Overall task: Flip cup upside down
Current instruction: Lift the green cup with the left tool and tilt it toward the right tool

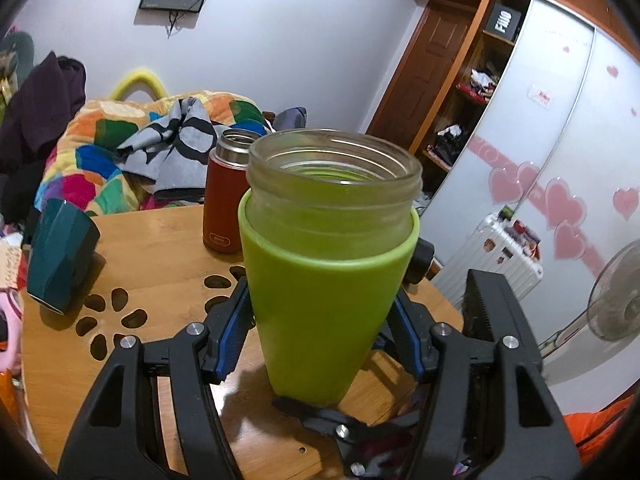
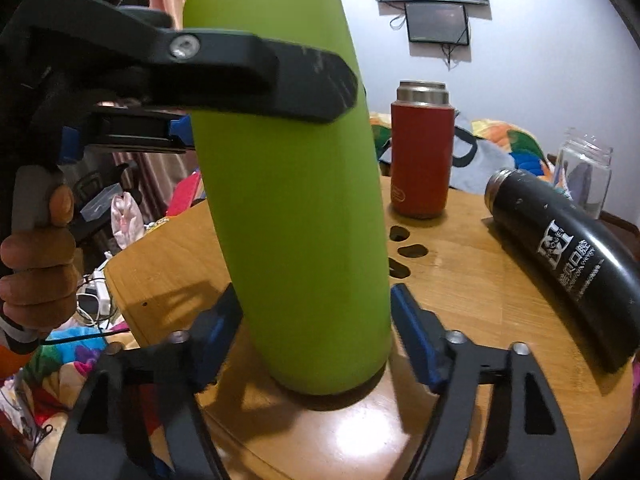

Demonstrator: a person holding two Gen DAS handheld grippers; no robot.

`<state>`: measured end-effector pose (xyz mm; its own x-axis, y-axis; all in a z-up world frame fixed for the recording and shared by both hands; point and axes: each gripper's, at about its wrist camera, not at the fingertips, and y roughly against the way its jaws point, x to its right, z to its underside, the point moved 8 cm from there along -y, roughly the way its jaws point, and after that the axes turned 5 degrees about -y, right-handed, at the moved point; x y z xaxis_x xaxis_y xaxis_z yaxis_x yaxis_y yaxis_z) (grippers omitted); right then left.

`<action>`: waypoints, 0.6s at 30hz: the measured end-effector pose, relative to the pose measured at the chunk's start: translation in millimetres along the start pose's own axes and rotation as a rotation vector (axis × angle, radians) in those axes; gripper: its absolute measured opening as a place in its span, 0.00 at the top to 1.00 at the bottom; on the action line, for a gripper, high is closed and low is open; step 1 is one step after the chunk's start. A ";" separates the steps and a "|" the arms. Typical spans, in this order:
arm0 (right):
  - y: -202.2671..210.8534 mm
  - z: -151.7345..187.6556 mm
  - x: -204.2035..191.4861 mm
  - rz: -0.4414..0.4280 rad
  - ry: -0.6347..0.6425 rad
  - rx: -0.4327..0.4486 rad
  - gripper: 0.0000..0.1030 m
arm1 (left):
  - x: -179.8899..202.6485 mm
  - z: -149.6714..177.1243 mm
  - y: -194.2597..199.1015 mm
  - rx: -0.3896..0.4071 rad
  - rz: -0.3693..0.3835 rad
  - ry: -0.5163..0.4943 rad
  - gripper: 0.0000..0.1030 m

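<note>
The cup (image 1: 326,264), a glass vessel in a green sleeve, stands upright on the wooden table (image 1: 160,240) with its open mouth up. Its base rests on the tabletop.

Left gripper (image 1: 320,312): both blue-padded fingers (image 1: 230,328) press against the sleeve on opposite sides, well up the cup. The cup is clamped between them.

Right gripper (image 2: 316,328): its fingers (image 2: 416,340) stand on either side of the cup's lower part. The left pad lies at the sleeve; a narrow gap shows at the right pad. The fingers are spread and grip nothing.

In the right wrist view the left gripper crosses the upper cup from the left, and the person's hand (image 2: 38,264) grips its handle.

Other items on the table:
- a red flask (image 1: 224,200), upright, behind the cup;
- a dark green cup (image 1: 60,252), tilted, at the left edge;
- a black bottle (image 2: 568,264), lying on its side;
- a clear jar (image 2: 586,176), upright, at the far edge.
</note>
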<state>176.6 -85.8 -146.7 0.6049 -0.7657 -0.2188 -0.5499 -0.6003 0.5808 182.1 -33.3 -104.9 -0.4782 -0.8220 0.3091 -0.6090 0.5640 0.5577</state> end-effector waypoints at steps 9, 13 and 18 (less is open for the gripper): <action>13.6 4.2 -0.2 0.031 0.029 0.001 0.37 | -14.6 -4.7 -3.0 0.032 0.056 0.091 0.38; 21.6 4.0 -2.7 0.039 0.049 0.006 0.39 | -29.4 -3.4 -11.6 0.017 0.120 0.196 0.38; 23.5 2.7 -3.7 0.029 0.048 0.011 0.39 | -47.2 2.8 -20.1 -0.001 0.154 0.296 0.36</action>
<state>159.9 -97.7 -134.3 0.6154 -0.7710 -0.1637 -0.5736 -0.5806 0.5778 215.2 -5.6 -132.9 -0.3599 -0.7146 0.5998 -0.5435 0.6831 0.4878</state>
